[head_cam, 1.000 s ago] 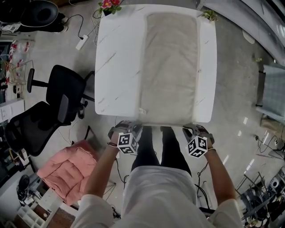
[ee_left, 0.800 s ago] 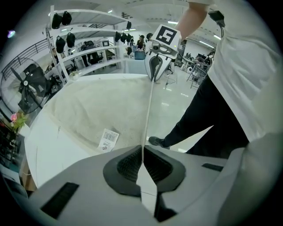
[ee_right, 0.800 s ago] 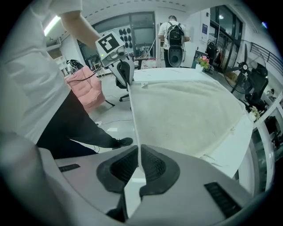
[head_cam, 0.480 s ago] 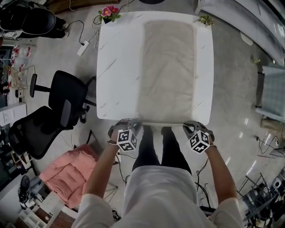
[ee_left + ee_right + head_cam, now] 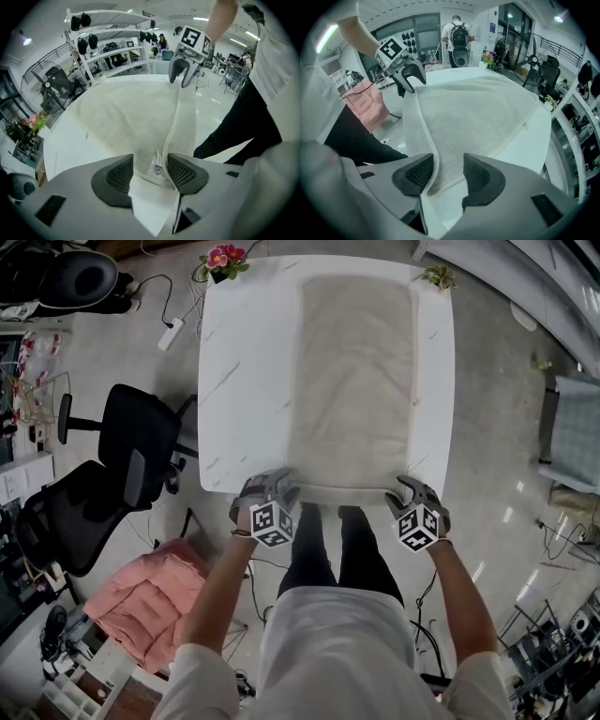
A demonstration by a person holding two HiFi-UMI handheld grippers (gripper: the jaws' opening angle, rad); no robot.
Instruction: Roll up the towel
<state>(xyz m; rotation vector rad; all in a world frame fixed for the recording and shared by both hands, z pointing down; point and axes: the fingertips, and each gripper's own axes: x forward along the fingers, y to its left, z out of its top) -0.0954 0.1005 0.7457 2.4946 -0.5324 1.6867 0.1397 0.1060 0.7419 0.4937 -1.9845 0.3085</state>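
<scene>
Since jaws just opened, left gripper (image 5: 272, 482) & right gripper (image 5: 410, 486) both released; towel (image 5: 356, 371) near corners lie loose between jaws, prob. regripping to start roll.

A white table (image 5: 244, 381) with faint grey marble veins and rounded corners, seen from above. One beige towel (image 5: 354, 381) lies flat on it, spread lengthwise from the far edge to the near edge. It sits right of centre, leaving a wide bare band of tabletop on the left and a narrow one on the right. Along the near end a thin strip of towel is turned up. Pink flowers (image 5: 221, 256) and a small green plant (image 5: 437, 276) show at the two far corners; whether they stand on the table is unclear.
</scene>
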